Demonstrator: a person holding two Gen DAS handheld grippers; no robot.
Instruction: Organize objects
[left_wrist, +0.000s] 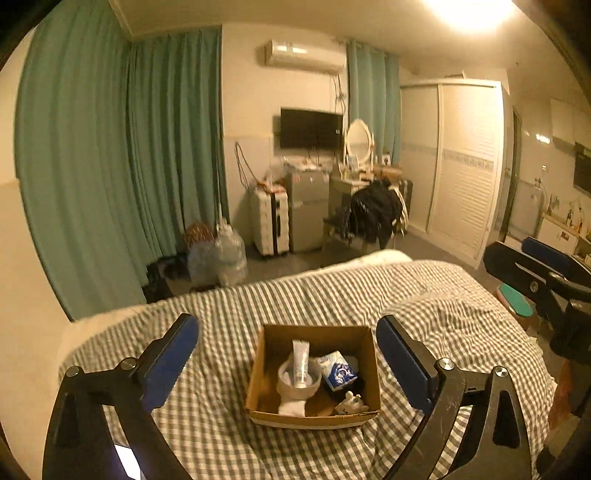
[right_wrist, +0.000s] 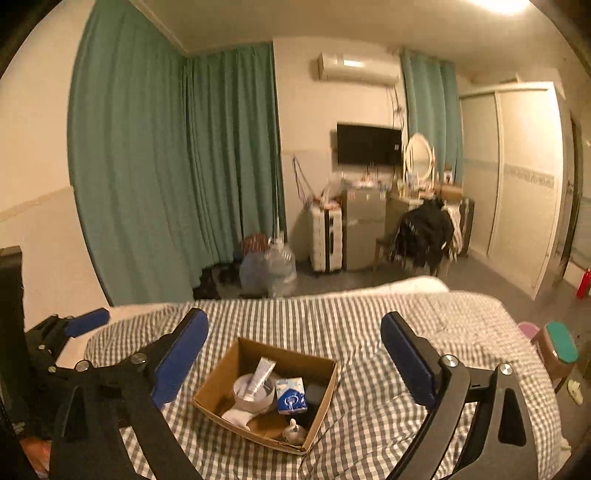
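The tube (left_wrist: 301, 363) is hiding part of the tape roll (left_wrist: 297, 384) inside the cardboard box (left_wrist: 314, 417), a dark item (right_wrist: 314, 395) beside the blue-and-white carton (right_wrist: 291, 396) is remaining too dim to identify, and the frame edge is cutting off the right tongs (left_wrist: 532, 267).

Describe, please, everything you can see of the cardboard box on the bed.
The cardboard box is a shallow, open-topped brown carton, roughly square, with no lid in view. It sits flat on the grey-and-white checked bedcover, upright. Inside lie a white tube propped in a tape roll, a blue-and-white packet, something white and soft, a small pale figurine and a dark item too dim to name. Neither gripper touches the box; both sets of jaws stand wide apart.
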